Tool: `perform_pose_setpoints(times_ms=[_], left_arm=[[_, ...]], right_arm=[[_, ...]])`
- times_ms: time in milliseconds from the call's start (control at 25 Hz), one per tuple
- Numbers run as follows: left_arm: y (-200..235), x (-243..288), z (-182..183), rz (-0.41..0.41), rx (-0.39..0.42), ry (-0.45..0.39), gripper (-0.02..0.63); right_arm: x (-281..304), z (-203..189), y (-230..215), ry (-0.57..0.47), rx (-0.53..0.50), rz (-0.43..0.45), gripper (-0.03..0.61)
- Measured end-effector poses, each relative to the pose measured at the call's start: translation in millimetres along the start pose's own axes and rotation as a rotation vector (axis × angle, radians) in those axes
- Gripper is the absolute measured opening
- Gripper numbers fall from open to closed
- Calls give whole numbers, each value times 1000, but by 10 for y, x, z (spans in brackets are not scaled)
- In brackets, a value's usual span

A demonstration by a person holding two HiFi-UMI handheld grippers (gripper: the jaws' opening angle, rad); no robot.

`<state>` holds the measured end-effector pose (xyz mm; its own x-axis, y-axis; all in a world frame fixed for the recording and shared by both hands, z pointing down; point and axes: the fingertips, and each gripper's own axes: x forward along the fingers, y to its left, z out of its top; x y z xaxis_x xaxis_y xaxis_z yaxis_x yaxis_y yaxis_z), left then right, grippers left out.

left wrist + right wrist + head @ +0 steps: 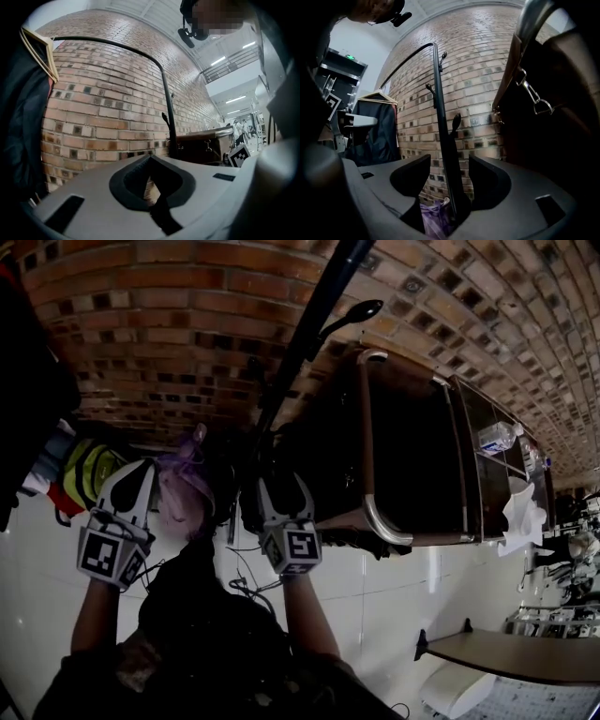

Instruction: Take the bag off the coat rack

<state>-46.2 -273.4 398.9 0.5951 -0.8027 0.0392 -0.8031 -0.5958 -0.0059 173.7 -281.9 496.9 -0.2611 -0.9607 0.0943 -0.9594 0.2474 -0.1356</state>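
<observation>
Holding both grippers before the coat rack (302,338).
Presenting right gripper (281,486) jaws spread and empty, lining up with the rack; pressing left gripper (139,474) jaws together on nothing; viewing brown bag (412,451) hanging just right of the rack.

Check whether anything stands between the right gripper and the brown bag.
Nothing visible does: the brown bag is just right of the open right gripper. The coat rack pole stands ahead of the jaws, not toward the bag.

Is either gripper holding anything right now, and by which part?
Nothing is held. The right gripper is open, the black metal coat-rack pole showing between its jaws ungripped; the left gripper is shut on nothing.
</observation>
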Motion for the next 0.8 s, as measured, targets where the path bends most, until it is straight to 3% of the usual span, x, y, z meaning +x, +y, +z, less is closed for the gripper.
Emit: perform_pose_setpoints(times_ms=[200,360,480,640,800], left_arm=[[197,473,-124,-25,-4,11,28],[285,713,-206,-39,-11,21,28],[326,826,-279,-43,-23,37,28],[356,980,-349,-48,-28,54,28],[358,1103,-412,-57,-30,64,28]], right_arm=[[400,-198,-98,58,-79,-16,264],[592,-364,-236,107,-146,-61,227],[716,-420,-238,114,-162,-28,227],[809,-429,-194,76,-150,66,137],[750,-401,-183,101,-134,85,43]])
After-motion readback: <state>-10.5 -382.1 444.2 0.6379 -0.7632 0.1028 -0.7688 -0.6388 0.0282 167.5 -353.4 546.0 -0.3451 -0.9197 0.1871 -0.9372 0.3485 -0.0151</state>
